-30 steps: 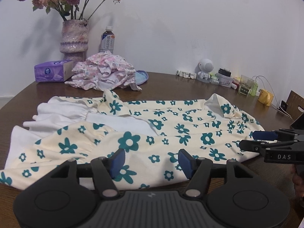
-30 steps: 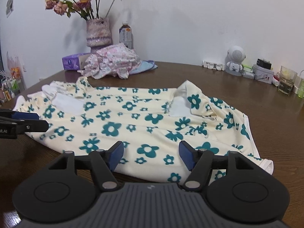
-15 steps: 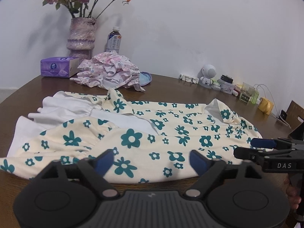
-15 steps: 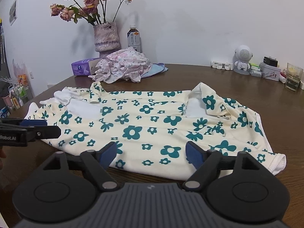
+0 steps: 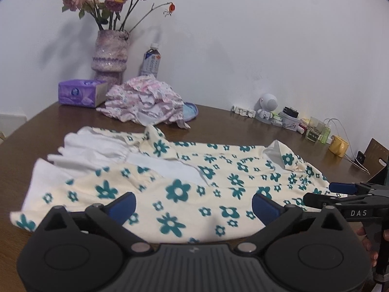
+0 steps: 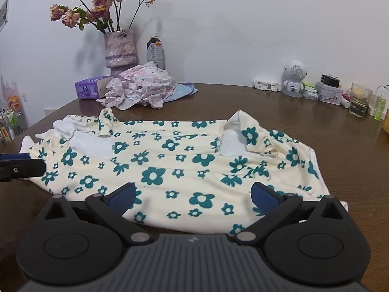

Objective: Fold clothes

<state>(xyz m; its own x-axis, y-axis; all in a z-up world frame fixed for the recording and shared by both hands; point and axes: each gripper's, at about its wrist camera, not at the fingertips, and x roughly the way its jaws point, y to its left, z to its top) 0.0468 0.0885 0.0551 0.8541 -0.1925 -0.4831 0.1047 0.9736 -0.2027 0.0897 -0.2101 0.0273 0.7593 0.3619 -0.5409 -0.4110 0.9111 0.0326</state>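
Left wrist view: left hand-held gripper (image 5: 193,205) has its jaws wide apart, having just been opening; nothing clamped, blue pads (image 5: 122,205) clear of the cloth. Beyond the pads, the cream dress with teal flowers (image 5: 184,182) lies spread flat on the brown bench (image 5: 218,121), white lining showing at its left end. The right hand-held gripper (image 5: 340,191) enters from the right edge, at the dress's right end; fingertips of a hand (image 5: 368,243) show under it. At the back of the bench: a crumpled pink garment (image 5: 145,102), purple tissue box (image 5: 81,92), vase of dried roses (image 5: 110,56), drink bottle (image 5: 152,60).

Right wrist view: right hand-held gripper (image 6: 194,196), jaws likewise fully apart after just opening, empty. The dress (image 6: 170,160) lies ahead of it on the bench (image 6: 340,150), near hem just beyond the pads, a collar flap (image 6: 245,126) turned up. Left hand-held gripper's tip (image 6: 22,165) visible at the left edge, beside the dress's left end. White robot figurine (image 6: 294,77) and glass (image 6: 359,99) stand along the far right.
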